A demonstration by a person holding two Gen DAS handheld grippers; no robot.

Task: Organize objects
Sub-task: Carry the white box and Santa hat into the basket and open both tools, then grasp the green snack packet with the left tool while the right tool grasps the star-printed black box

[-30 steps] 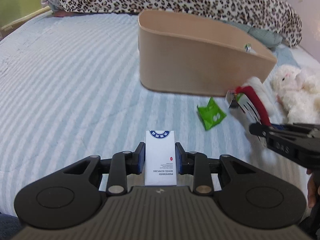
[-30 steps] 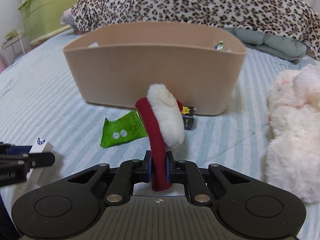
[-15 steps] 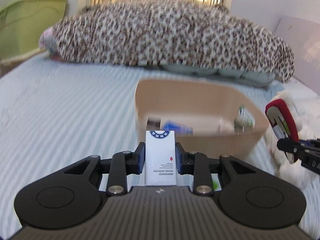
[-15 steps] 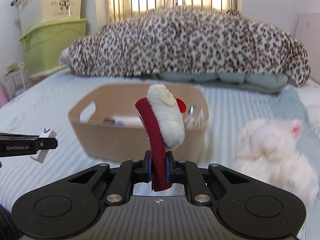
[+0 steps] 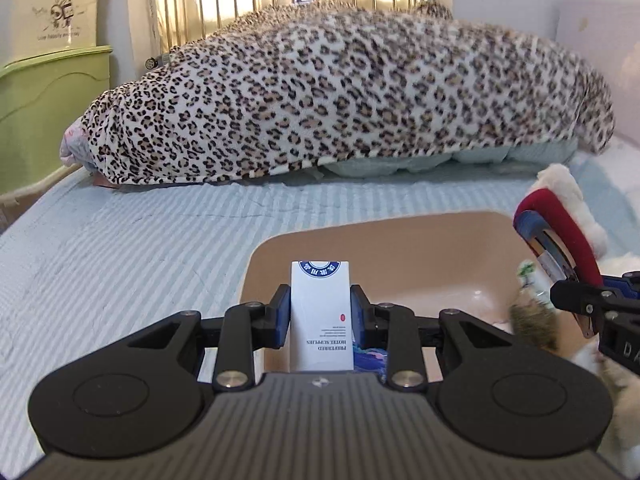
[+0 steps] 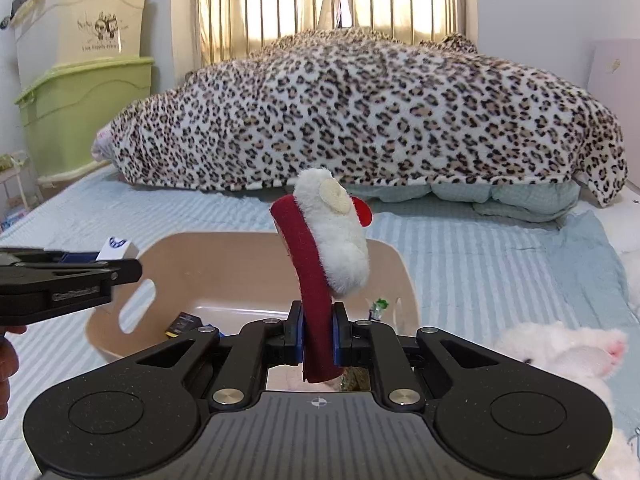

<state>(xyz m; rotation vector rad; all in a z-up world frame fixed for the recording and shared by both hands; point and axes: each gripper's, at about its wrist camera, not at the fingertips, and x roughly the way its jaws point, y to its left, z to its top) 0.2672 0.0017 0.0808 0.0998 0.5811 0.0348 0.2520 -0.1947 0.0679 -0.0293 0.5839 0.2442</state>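
Observation:
My left gripper is shut on a white box with a blue round logo and holds it above the near rim of the beige basket. My right gripper is shut on a red and white plush Santa hat and holds it over the basket. The hat also shows at the right of the left wrist view. The left gripper and its box show at the left of the right wrist view. Several small items lie in the basket, mostly hidden.
A leopard-print blanket lies across the back of the striped blue bed. A white plush toy lies right of the basket. Green and cream storage bins stand at the left.
Both grippers have risen from the bed and moved forward over the basket, still holding the box and the hat. The green packet on the bed has dropped out of view.

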